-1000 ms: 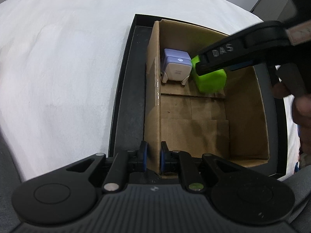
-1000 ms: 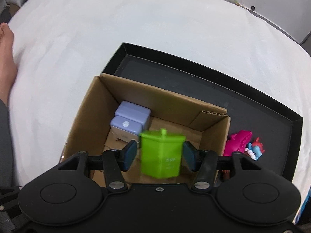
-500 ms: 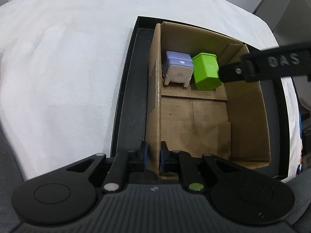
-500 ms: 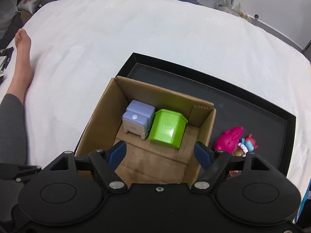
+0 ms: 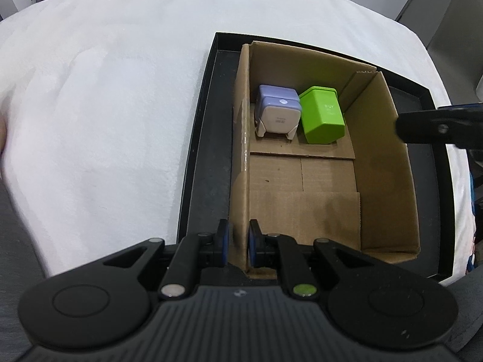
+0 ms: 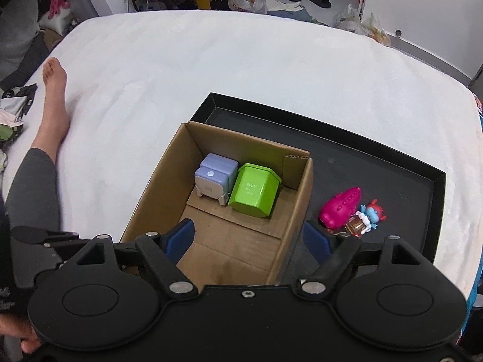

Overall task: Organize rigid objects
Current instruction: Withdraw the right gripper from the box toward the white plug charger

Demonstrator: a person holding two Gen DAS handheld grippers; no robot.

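— Status of left claw?

— Clamped on the near left wall of the cardboard box, one pad outside, one inside. Judged to be steadying the box.

— And the right claw?

— Spread wide, nothing between the pads. Poised above the near end of the box, right pad over the box's right wall.

— Contents of the box?

— Green container and purple case, side by side and touching, at the far end. Near half of the floor bare cardboard.

— Still outside?

— Pink crocodile toy and small blue figure, close together on the black tray, just beyond the box's right wall. Tray itself on the white bed.

— Bearing from the free claw?

— Ahead and to the right, across the wall. Long axis of the crocodile diagonal, near-left to far-right, so not square to the open pads; probably calls for a turn of the wrist to grip across the narrow body. Nearer to the right hand by far, with the left occupied.

— Risk?

— Possibly catching the blue figure along with it, given how close the two lie.
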